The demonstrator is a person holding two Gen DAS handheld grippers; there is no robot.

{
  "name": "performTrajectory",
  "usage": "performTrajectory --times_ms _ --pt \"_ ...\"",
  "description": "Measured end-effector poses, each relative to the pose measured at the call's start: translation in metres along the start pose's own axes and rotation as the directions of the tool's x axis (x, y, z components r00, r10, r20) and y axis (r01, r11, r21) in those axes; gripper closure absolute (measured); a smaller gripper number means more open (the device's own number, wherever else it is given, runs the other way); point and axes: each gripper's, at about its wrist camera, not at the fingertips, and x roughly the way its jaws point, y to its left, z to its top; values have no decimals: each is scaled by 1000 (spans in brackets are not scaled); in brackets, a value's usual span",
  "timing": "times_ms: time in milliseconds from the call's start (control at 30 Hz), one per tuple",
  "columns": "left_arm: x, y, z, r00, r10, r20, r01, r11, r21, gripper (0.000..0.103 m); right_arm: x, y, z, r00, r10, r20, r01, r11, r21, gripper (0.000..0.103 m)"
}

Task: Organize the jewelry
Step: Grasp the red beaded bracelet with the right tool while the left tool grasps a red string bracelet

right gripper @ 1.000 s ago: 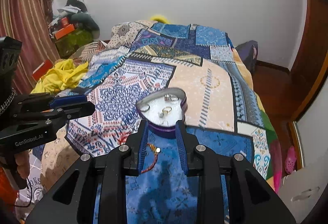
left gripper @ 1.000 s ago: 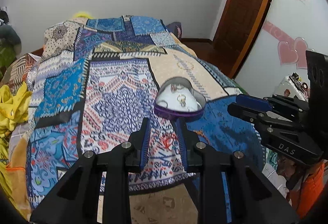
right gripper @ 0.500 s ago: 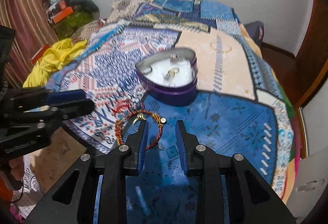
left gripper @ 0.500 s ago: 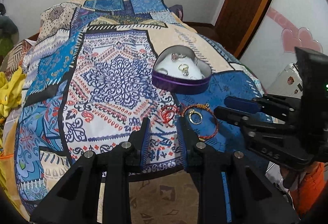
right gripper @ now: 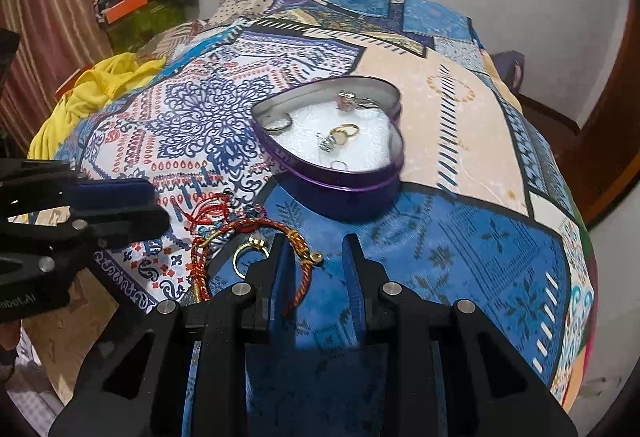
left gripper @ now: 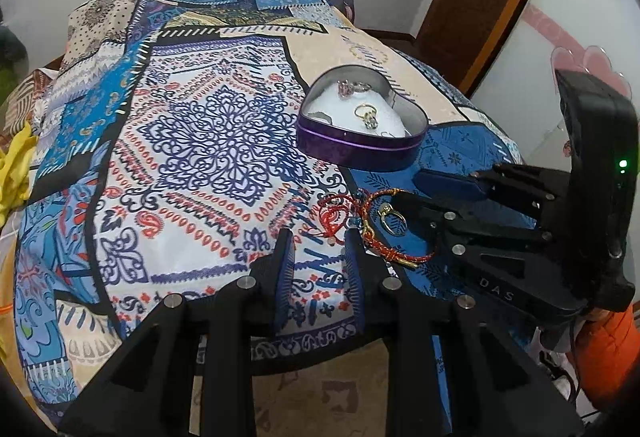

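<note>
Both hand-held grippers dropped nearer the bracelet (right gripper: 256, 237) at bed's edge.

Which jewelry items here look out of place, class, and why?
The red thread bracelets and a gold ring lie loose on the bedspread, tangled together in front of the heart-shaped tin, which already holds the other rings.

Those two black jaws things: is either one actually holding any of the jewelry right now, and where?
Nothing is held. Both the left gripper and right gripper stand open and empty above the bedspread; the red bracelet lies loose.
</note>
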Motion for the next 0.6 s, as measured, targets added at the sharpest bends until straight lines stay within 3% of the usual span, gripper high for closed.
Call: performTrajectory --times_ms 133,367,600 --pt "5 1 2 1000 -4 -3 4 1000 -7 78 0 3 -1 1000 22 11 -21 999 -31 92" --pt "13 1 7 1000 -8 -4 8 1000 -23 78 -6 -5 -3 999 34 34 -34 999 26 92" --pt "20 -10 8 1000 16 -13 -15 999 30 78 -24 -16 -3 996 28 81 -33 997 71 92"
